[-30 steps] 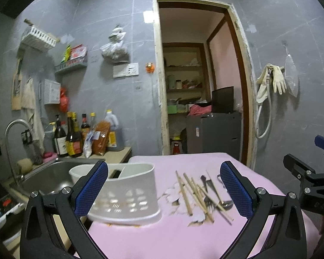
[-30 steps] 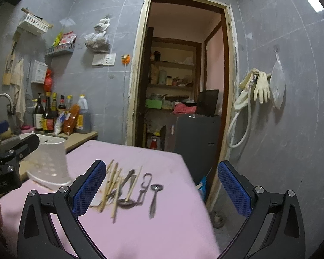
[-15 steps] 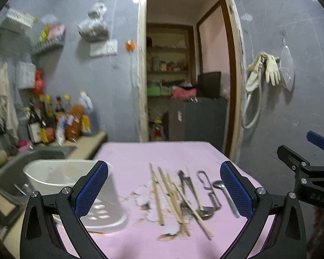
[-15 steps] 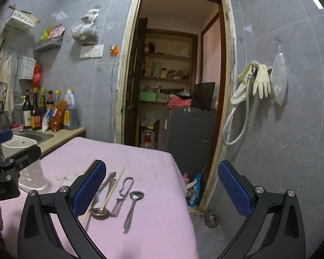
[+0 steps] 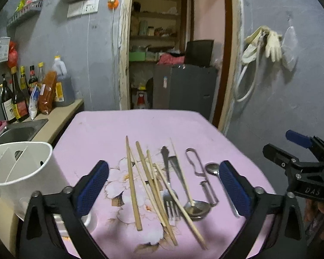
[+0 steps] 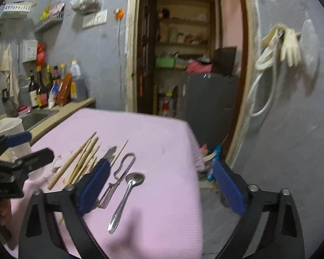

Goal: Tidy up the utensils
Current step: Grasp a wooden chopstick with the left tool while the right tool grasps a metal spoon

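Left gripper (image 5: 163,188) spread above chopsticks (image 5: 132,185); right gripper (image 6: 159,185) spread, body at 3 o'clock marked "DAS"; bottle labels (image 5: 7,108) unreadable.

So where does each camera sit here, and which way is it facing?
Left wrist: rides the open left tongs, looking down over the chopsticks and fork on the pink cloth; right tongs at its right edge.
Right wrist: rides the open right tongs, over the small spoon near the table's edge; left tongs at left.
Shared: utensils, white caddy, doorway.
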The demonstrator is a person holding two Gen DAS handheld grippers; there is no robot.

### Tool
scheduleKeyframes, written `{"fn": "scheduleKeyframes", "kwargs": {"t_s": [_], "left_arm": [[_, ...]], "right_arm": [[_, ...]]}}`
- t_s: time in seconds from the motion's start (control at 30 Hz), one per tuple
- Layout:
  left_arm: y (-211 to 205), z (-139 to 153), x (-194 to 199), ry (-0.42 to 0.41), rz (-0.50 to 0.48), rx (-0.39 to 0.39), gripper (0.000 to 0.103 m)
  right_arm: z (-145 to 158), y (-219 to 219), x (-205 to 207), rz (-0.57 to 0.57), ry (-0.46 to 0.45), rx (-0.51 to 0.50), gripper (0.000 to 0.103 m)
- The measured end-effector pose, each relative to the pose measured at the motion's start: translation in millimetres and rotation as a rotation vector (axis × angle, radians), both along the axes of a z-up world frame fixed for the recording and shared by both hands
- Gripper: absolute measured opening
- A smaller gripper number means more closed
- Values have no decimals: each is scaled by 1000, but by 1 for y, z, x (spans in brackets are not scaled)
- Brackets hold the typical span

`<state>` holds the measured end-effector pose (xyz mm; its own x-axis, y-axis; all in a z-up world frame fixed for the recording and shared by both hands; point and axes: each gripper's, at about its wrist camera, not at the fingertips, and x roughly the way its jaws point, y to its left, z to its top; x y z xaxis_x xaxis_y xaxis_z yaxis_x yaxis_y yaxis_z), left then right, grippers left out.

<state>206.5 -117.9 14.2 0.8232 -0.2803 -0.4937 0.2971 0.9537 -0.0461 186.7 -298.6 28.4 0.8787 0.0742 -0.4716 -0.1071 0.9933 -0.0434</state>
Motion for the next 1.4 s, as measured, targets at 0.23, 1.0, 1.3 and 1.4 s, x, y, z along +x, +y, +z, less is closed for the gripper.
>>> {"fn": "scheduleKeyframes", "kwargs": {"t_s": [0.23,1.0,1.3,1.4], "left_arm": [[-6,-28,40,139,49,103,45],[14,-72,101,408,173,151,26],[19,-76,110,513,125,57,15],[19,-74,107,540,105,20,5]], "right_arm": [[-26,5,30,78,163,47,55],[-64,29,90,151,425,0,37],[-66,32,94,135,441,-6,35],[-66,32,92,134,440,2,33]]}}
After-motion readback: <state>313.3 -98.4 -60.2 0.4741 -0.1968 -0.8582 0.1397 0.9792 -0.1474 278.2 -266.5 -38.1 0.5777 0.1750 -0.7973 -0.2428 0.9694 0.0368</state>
